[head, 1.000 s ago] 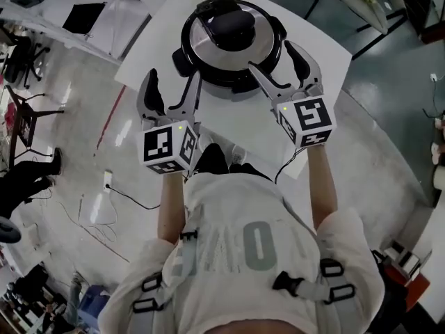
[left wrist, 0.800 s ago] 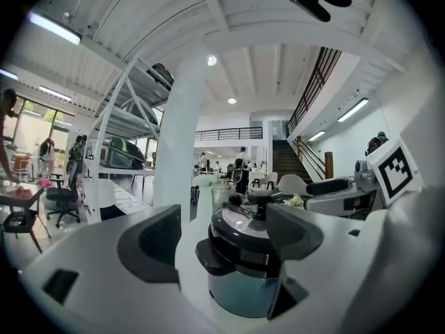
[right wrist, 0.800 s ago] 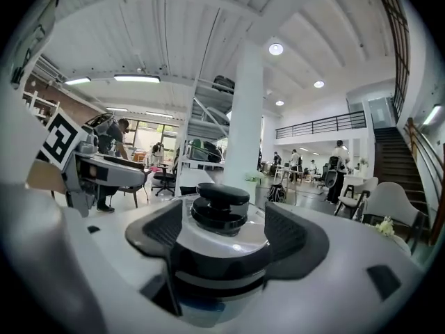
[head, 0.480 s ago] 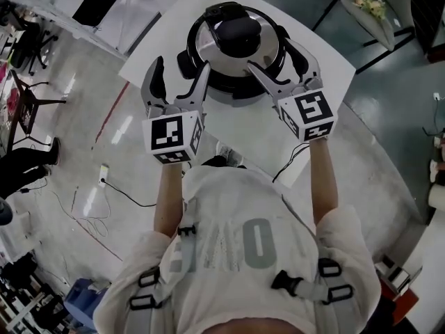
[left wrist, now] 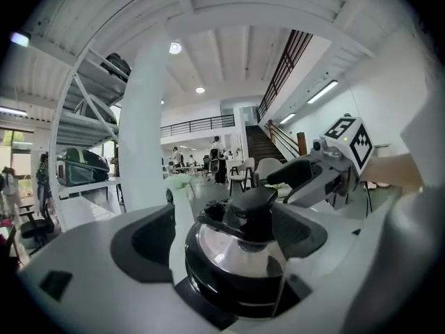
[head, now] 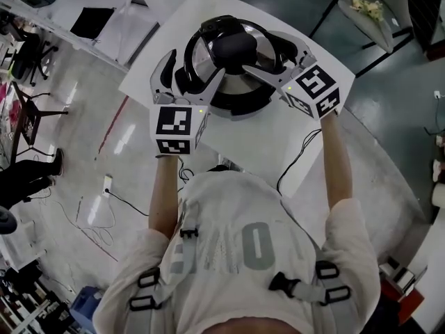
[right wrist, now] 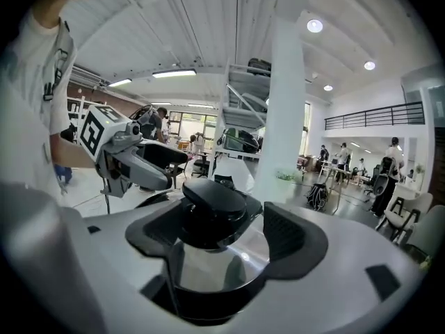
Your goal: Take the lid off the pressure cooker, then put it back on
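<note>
The lid (head: 200, 54) sits on the cooker (head: 236, 104), knob (head: 233, 46) at its centre. The left gripper (head: 193, 72), jaws just opening wider, straddles the left rim without gripping it. The right gripper (head: 271, 56), also spread and empty, lies nearer the knob.

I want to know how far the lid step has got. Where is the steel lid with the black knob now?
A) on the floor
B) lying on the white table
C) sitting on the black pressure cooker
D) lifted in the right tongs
C: the steel lid with the black knob sits on the black pressure cooker. The left tongs, jaws just opening, and the right tongs straddle it without gripping.
</note>
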Motion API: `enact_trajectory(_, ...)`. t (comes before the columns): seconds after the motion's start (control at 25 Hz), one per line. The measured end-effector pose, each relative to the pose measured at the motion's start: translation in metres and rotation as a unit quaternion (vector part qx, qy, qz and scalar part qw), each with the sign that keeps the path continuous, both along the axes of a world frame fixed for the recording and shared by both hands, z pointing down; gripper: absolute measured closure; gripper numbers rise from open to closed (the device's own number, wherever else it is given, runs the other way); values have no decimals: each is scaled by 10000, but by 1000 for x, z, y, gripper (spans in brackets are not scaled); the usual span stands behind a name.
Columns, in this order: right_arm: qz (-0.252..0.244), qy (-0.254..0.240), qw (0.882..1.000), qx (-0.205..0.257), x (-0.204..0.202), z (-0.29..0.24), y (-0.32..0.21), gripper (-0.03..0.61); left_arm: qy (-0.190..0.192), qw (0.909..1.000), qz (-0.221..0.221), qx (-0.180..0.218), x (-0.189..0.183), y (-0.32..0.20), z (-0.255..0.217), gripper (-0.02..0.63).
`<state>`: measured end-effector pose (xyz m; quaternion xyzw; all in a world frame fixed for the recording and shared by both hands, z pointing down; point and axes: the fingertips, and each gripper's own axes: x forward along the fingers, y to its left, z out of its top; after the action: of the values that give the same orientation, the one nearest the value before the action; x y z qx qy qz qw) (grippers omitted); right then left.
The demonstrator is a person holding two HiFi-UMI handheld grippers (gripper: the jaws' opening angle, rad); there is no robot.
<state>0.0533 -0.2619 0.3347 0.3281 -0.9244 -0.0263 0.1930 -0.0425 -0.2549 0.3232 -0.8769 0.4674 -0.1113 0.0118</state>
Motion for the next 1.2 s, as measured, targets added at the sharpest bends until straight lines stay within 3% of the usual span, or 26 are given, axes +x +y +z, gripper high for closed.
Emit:
enact_trajectory(0.36, -490, 251, 9982, -244, -6, 12, -14, 225, -161, 9998, 126, -39, 14, -15, 7, 198)
enact_trajectory(0.64, -941, -65, 9943, -490, -15, 14, -17, 242, 110, 9991, 210, -355, 16, -17, 15, 198)
enact_trajectory(0.88, -1086, 69, 9932, -423, -17, 15, -12, 284, 239, 9987, 208, -405, 16, -17, 17, 198)
enact_trajectory(1.2, -1074, 130, 9931, -442, -16, 15, -13, 293, 458, 9966, 207, -656, 17, -19, 20, 198)
